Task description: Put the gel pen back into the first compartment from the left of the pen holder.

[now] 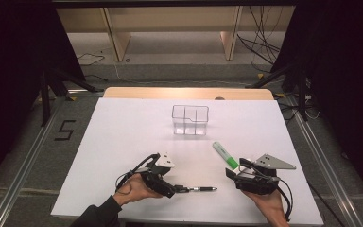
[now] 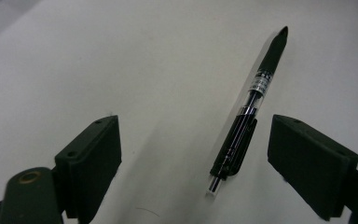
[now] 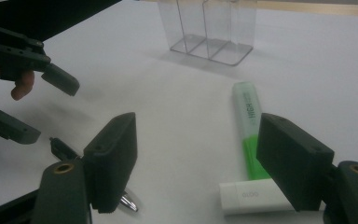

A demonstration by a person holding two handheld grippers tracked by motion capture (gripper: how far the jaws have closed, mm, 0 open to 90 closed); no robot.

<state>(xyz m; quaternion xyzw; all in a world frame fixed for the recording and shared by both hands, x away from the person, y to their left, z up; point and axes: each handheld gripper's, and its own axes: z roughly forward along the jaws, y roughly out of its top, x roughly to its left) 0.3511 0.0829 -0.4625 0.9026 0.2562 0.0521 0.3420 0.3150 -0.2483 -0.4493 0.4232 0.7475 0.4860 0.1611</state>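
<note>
A black pen [image 2: 249, 107] lies flat on the white table between the open jaws of my left gripper [image 2: 196, 158], nearer the right-hand jaw and touching neither. In the high view my left gripper [image 1: 177, 189] sits at the pen's [image 1: 201, 189] clip end. A green highlighter [image 3: 248, 126] lies ahead of my right gripper [image 3: 196, 163], whose jaws stand wide apart with nothing between the pads. A short white tube [image 3: 251, 196] lies by its right-hand jaw. From above, the right gripper [image 1: 234, 177] is just below the highlighter [image 1: 225, 155].
A clear plastic organizer [image 1: 190, 120] with several compartments stands upright mid-table, beyond both grippers; it is also at the top of the right gripper view [image 3: 209, 28]. White sheet [image 1: 123, 142] covers the table; the far wooden edge [image 1: 189, 92] shows behind it.
</note>
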